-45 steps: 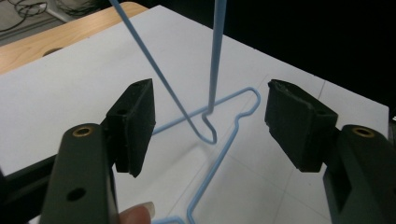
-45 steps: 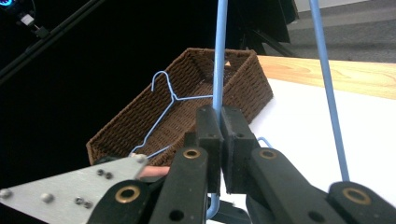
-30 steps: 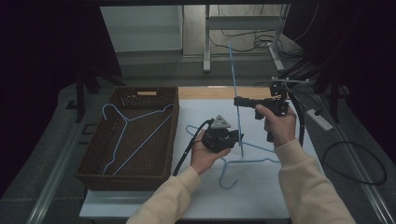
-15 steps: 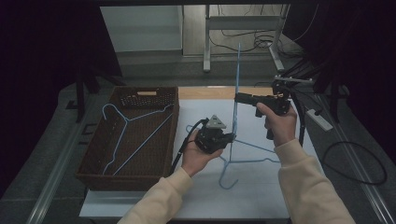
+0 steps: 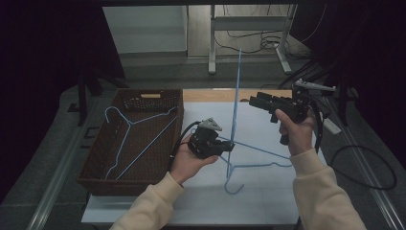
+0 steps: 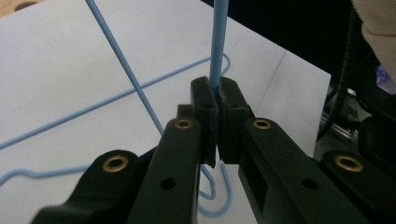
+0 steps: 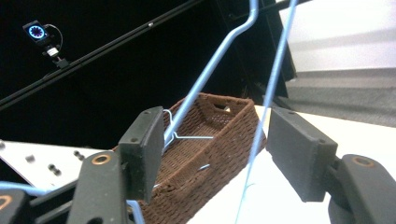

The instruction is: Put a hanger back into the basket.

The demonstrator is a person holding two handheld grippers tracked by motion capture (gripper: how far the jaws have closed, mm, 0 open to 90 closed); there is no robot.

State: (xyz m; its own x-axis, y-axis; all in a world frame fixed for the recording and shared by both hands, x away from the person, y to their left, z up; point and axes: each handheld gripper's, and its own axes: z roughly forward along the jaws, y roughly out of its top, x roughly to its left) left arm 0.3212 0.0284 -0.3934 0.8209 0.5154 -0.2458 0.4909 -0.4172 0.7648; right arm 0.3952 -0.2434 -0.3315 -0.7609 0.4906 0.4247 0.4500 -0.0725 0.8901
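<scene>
Altogether two blue wire hangers, one basket, two grippers. One hanger (image 5: 135,139) lies flat inside the brown wicker basket (image 5: 95,165) at left of the high view. The other hanger (image 5: 236,115) stands tilted above the white table (image 5: 268,201) at centre frame, one wire rising toward the top, its hook low near the table. The left gripper (image 5: 228,146), centre frame, is clamped tight on this hanger's wire; its own view shows the pads closed around the blue rod (image 6: 216,56). The right gripper (image 5: 253,100), upper right, stands with jaws apart, wires passing between the pads (image 7: 140,149) untouched; those jaws have just been opening. Against a second ago, the held hanger sits higher and more upright, and the left hand has come up.
</scene>
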